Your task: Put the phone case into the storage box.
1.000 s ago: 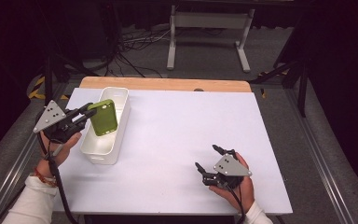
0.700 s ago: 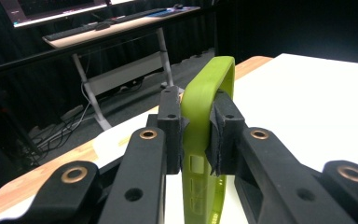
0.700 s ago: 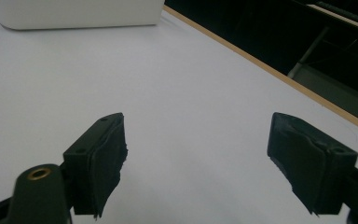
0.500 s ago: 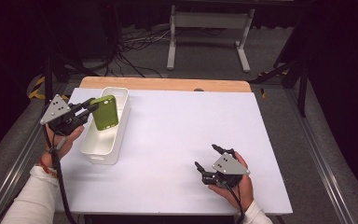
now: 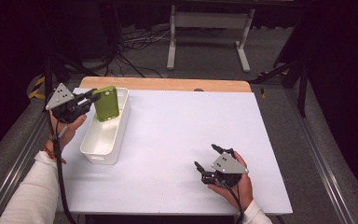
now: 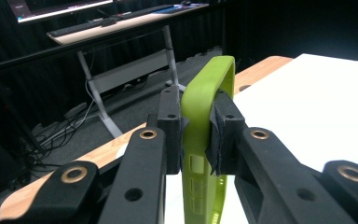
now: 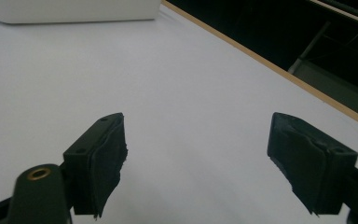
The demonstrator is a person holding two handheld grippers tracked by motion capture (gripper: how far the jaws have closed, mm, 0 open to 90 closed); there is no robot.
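Green and rubbery, the soft silicone phone case hangs upright in the left gripper, pinched at its edge between the two black padded fingers, which are closed hard on it. In the high view it is held in the air over the far end of the long white plastic bin, which stands along the left edge of the white table top; the case's lower edge looks to be at about rim height, though from this angle I can't say for sure whether it is inside the bin's walls or just above them. The left gripper view looks along the case's thin side toward the wooden strip at the table's back edge.

The right gripper rests low near the front right of the table, well apart from the bin, its jaws spread wide with nothing between them, bare table beneath.

As I judge it, the step in hand is carrying the case at the bin, either to set it down inside or to take it out. If it is going in, the next move calls for lowering it between the bin's walls, tipping it flat enough to lie on the bottom, then easing the jaws apart without dragging the light case back up
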